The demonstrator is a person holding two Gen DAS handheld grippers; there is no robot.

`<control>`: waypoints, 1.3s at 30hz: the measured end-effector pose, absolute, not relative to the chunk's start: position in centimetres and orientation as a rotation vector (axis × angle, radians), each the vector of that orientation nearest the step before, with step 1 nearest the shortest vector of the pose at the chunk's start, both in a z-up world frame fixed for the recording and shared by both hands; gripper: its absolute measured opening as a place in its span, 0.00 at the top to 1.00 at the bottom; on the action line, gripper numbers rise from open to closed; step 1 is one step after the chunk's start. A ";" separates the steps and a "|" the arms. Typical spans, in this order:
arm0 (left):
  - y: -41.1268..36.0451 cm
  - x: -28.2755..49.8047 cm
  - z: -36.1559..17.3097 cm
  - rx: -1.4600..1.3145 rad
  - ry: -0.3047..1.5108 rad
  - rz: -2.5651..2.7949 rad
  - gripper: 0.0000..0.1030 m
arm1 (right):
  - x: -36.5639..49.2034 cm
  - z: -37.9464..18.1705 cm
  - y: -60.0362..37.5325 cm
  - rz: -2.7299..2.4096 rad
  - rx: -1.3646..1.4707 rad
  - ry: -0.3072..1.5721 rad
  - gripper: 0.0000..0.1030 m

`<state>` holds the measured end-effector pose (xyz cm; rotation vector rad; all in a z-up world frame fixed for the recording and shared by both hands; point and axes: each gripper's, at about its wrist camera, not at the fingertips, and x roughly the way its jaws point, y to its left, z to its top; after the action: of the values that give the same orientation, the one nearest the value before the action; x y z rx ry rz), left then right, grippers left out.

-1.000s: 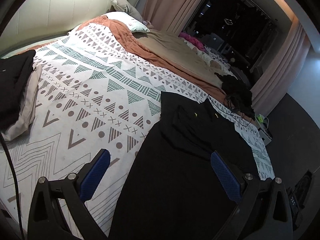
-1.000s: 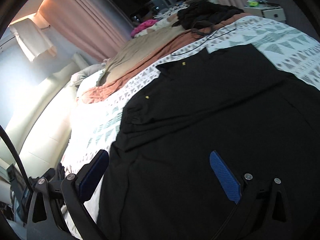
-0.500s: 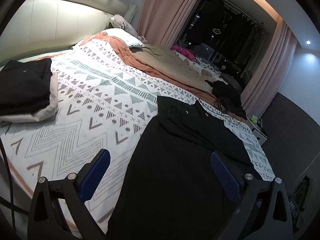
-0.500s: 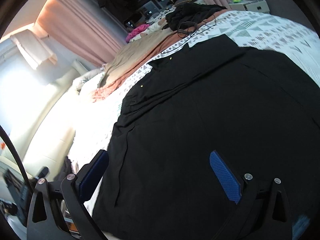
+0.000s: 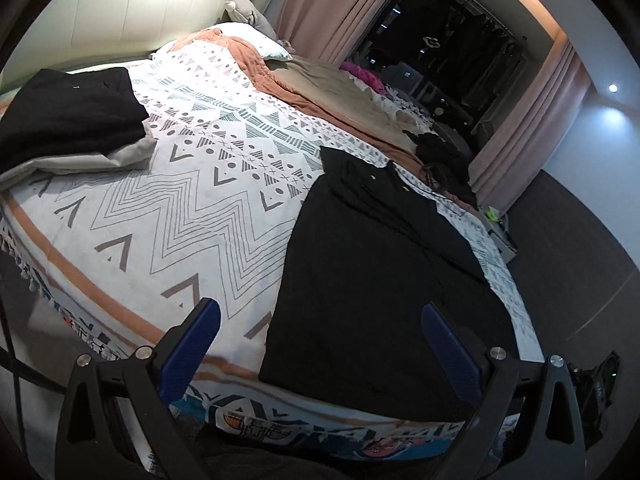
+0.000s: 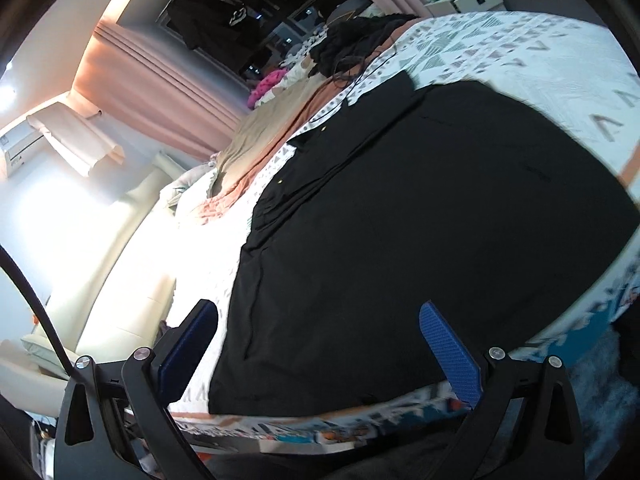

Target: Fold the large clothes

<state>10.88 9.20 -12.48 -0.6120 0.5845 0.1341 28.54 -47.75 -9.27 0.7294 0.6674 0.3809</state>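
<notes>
both claws have pulled back toward the near edge of the bed since a second ago, so the whole hem now shows where before you were looking across the middle of the cloth. the left claw [image 5: 320, 336] is wide open and holds nothing, hanging over the near left part of the garment [image 5: 384, 280]. the right claw [image 6: 320, 340] is just as wide open and empty, above the near hem of the same garment [image 6: 420, 220].

the black garment lies spread flat on the right half of the bed [image 5: 168, 216], hem near you, collar end at the far side, with a bunched fold across its far part. a folded pile [image 5: 68, 116] sits well apart at the far left.

this looks like the start of a fold, with no grip taken yet. go for the two near hem corners, one per claw. bring each claw low so one finger slides under the edge, and pinch only the garment, not the bedspread beneath. close both before lifting. lift evenly and carry the hem toward the collar, keeping the cloth taut between the claws so the sides stay lined up. the fabric is dark and limp; a shallow pinch may slip.
</notes>
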 end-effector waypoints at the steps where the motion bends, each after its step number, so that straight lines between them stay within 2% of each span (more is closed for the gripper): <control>1: 9.4 10.7 -12.6 -0.611 0.590 0.127 0.00 | 28.0 -9.4 -48.5 0.370 0.726 0.667 0.02; 14: 11.5 12.2 -17.6 -0.753 0.727 -0.020 0.01 | 24.6 -11.6 -58.2 0.228 0.768 0.692 0.02; 17: 11.8 13.2 -19.1 -0.801 0.780 -0.045 0.18 | 24.7 -12.3 -59.5 0.198 0.764 0.706 0.02; 18: 11.8 13.7 -19.7 -0.816 0.805 -0.052 0.19 | 24.8 -12.3 -59.5 0.193 0.766 0.708 0.02; 20: 11.7 14.4 -20.2 -0.821 0.836 -0.050 0.19 | 25.1 -12.4 -59.7 0.181 0.770 0.720 0.09; 23: 11.5 15.3 -21.2 -0.836 0.878 -0.069 0.27 | 25.9 -12.8 -60.2 0.171 0.778 0.741 0.14; 31: 11.4 17.4 -22.0 -0.850 0.927 -0.119 0.29 | 28.6 -13.6 -62.0 0.152 0.772 0.762 0.19; 33: 11.3 18.2 -22.1 -0.853 0.935 -0.137 0.39 | 29.4 -13.9 -62.1 0.145 0.767 0.774 0.20; 39: 10.9 20.6 -22.5 -0.861 0.953 -0.177 0.40 | 31.5 -13.8 -62.9 0.118 0.748 0.769 0.21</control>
<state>20.55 10.86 -22.48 -0.8615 0.9535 -0.1772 31.52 -62.90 -13.81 0.7479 0.7688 0.1178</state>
